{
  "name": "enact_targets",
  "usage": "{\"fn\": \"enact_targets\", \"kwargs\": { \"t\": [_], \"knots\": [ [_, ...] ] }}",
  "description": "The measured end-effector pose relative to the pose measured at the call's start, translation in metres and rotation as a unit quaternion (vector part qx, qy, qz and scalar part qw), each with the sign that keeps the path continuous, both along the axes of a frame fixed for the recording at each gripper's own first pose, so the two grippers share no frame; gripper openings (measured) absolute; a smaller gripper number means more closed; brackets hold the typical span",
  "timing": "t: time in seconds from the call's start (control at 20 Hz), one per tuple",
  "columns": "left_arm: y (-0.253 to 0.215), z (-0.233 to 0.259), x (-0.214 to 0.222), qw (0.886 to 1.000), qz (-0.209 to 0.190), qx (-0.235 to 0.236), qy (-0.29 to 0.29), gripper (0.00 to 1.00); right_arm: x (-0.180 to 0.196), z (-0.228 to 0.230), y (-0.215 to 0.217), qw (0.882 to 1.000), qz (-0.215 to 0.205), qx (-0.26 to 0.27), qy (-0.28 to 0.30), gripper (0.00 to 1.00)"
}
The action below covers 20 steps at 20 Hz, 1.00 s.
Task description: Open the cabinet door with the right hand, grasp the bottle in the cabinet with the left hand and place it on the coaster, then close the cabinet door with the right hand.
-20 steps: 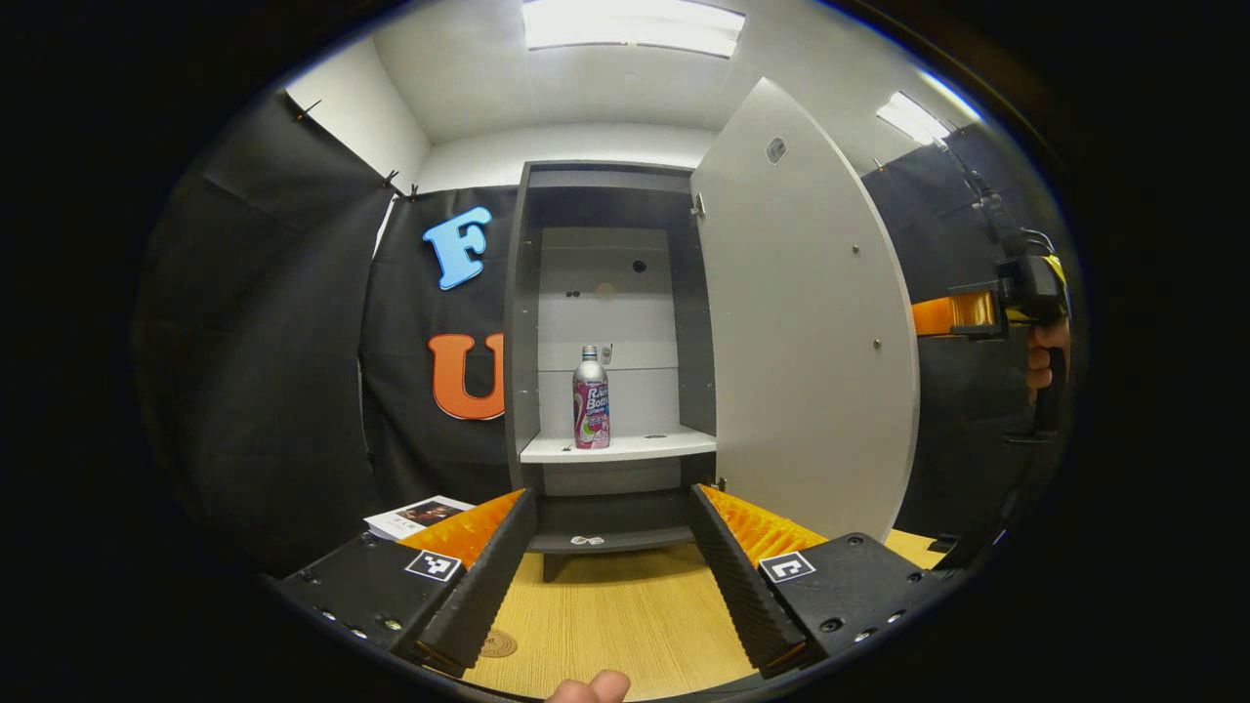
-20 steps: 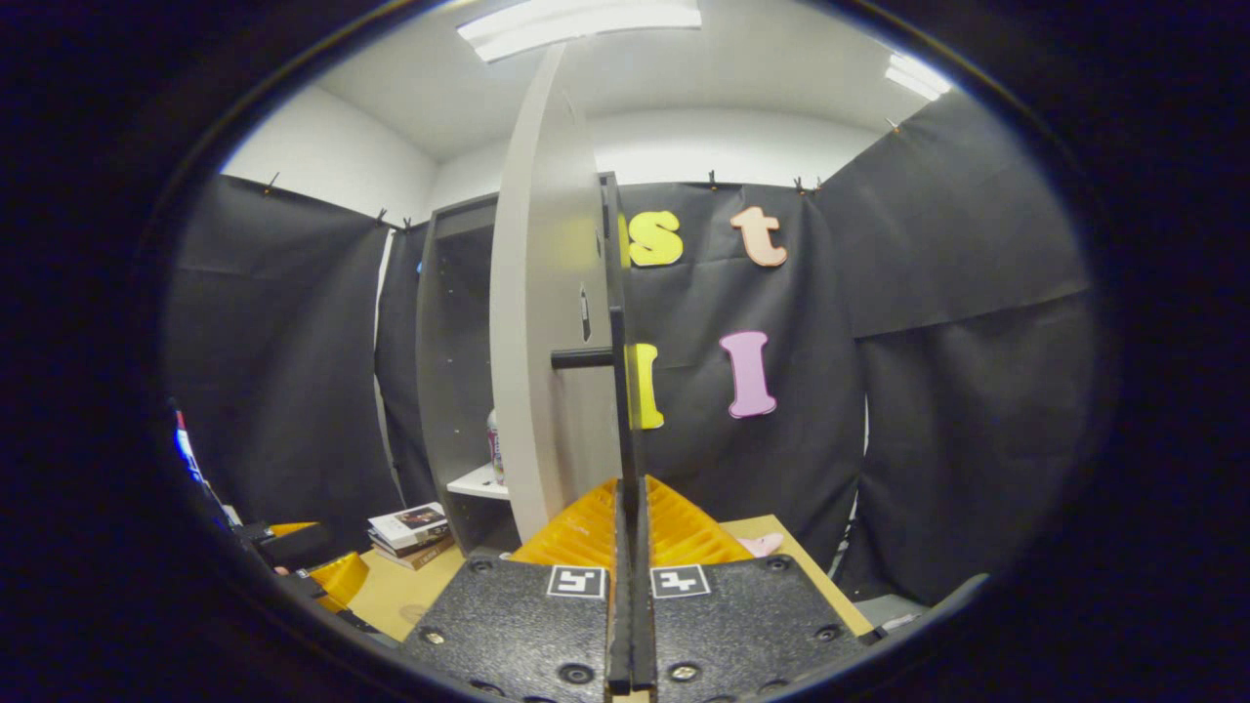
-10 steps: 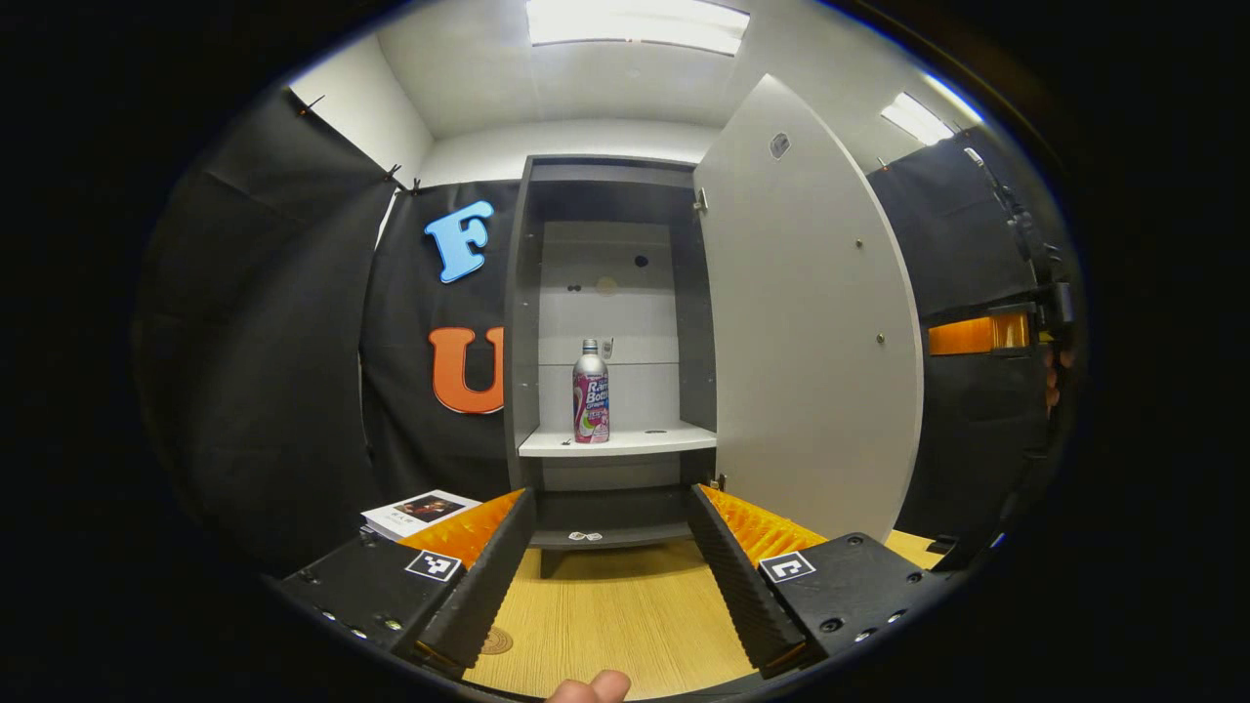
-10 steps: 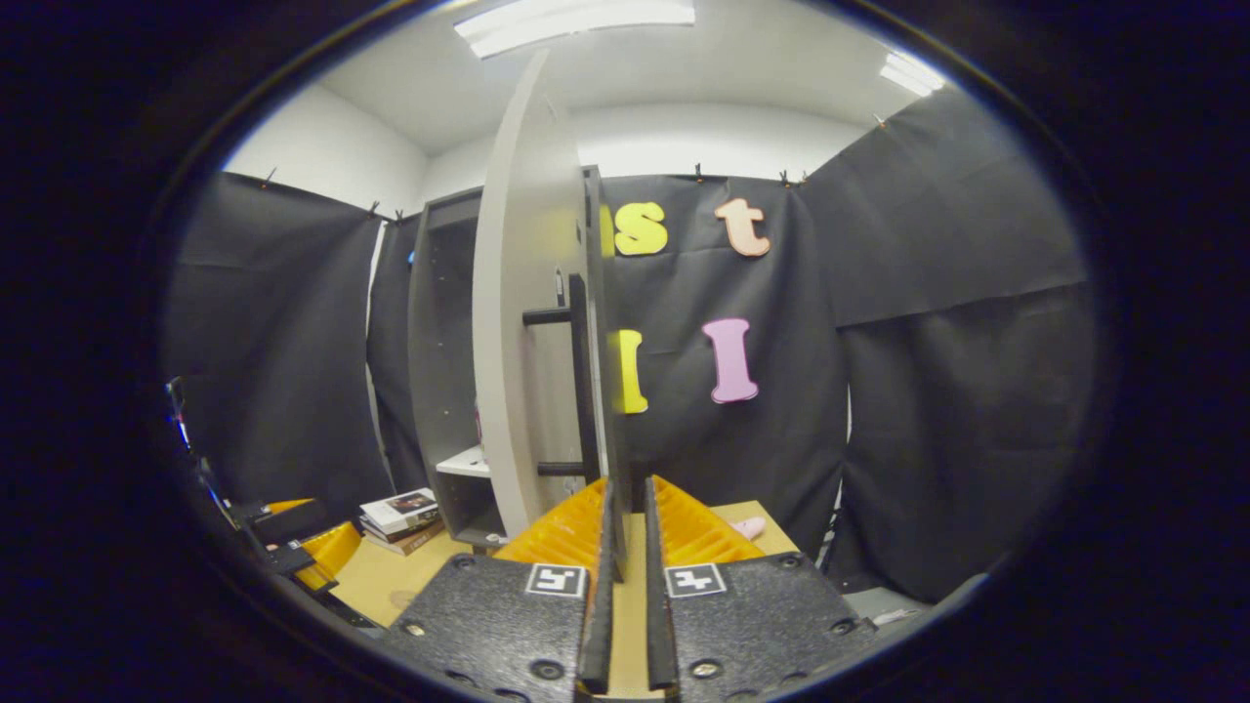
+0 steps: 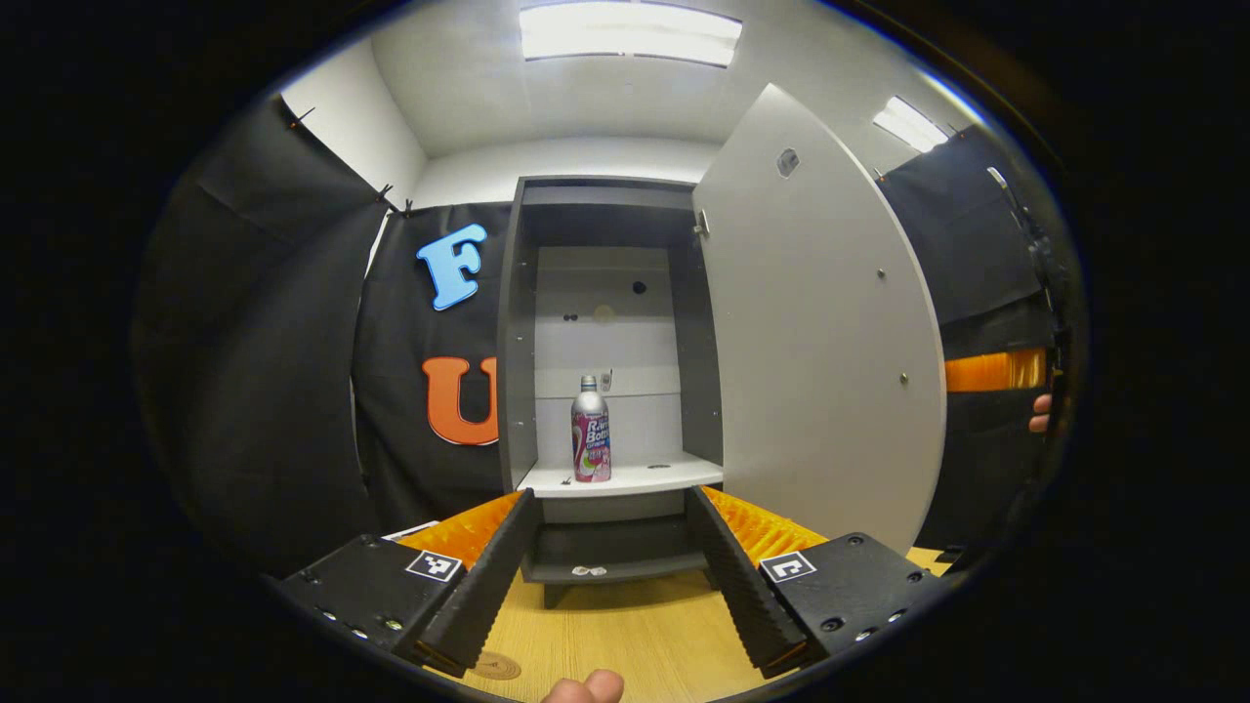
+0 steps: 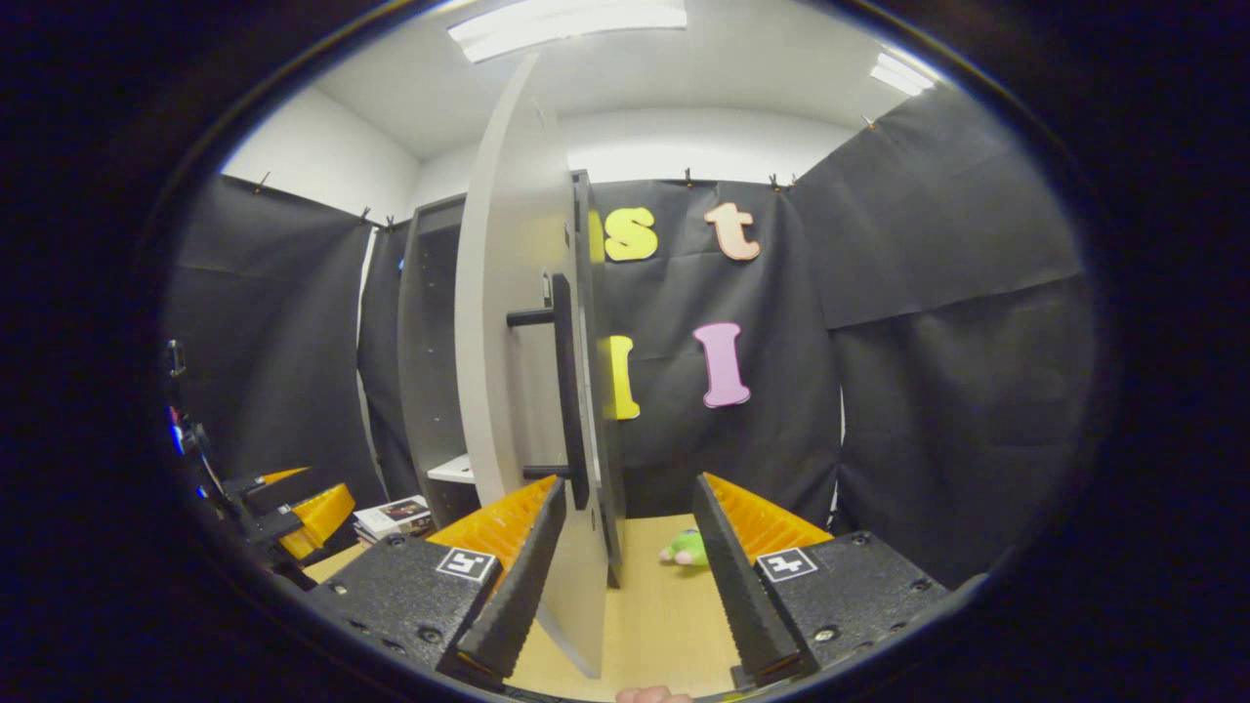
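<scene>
- The cabinet stands at the far edge of the wooden table, its door swung wide open.
- The left gripper is spread open, empty, facing the shelf.
- The right gripper is released, fingers apart either side of the door's edge; its view shows the black door handle.
- The bottle, silver-topped with a pink label, stands upright on the white shelf.
- The coaster lies at the table's near edge.
- A green toy lies behind the door.

Left view faces cabinet front; right view door edge-on.
</scene>
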State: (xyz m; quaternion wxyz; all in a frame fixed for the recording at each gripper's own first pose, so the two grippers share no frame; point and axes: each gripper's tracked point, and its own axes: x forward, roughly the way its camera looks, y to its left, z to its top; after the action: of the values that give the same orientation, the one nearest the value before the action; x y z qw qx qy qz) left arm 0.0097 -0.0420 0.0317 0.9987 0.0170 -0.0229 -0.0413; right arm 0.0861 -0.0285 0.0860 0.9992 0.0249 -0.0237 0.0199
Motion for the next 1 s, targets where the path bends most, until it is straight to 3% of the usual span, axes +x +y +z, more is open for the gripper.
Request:
{"fn": "enact_targets", "kwargs": {
  "t": [0.3, 0.6, 0.85, 1.0],
  "knots": [
    [0.006, 0.013, 0.104, 1.0, -0.012, -0.014, -0.006, 0.95, 0.005, -0.005, -0.002, 1.0, 0.005, 0.013, 0.009, 0.83],
    [0.017, -0.031, 0.22, 0.998, 0.01, -0.015, 0.052, 0.96, 0.011, 0.0, 0.0, 1.0, -0.001, -0.004, 0.011, 0.83],
    [0.031, -0.061, 0.285, 0.997, 0.033, 0.009, 0.063, 0.95, 0.013, -0.001, 0.001, 1.0, 0.006, 0.0, 0.013, 0.84],
    [0.029, -0.068, 0.31, 0.998, 0.025, -0.005, 0.064, 0.95, 0.014, -0.003, -0.001, 1.0, 0.008, 0.005, 0.014, 0.83]
  ]
}}
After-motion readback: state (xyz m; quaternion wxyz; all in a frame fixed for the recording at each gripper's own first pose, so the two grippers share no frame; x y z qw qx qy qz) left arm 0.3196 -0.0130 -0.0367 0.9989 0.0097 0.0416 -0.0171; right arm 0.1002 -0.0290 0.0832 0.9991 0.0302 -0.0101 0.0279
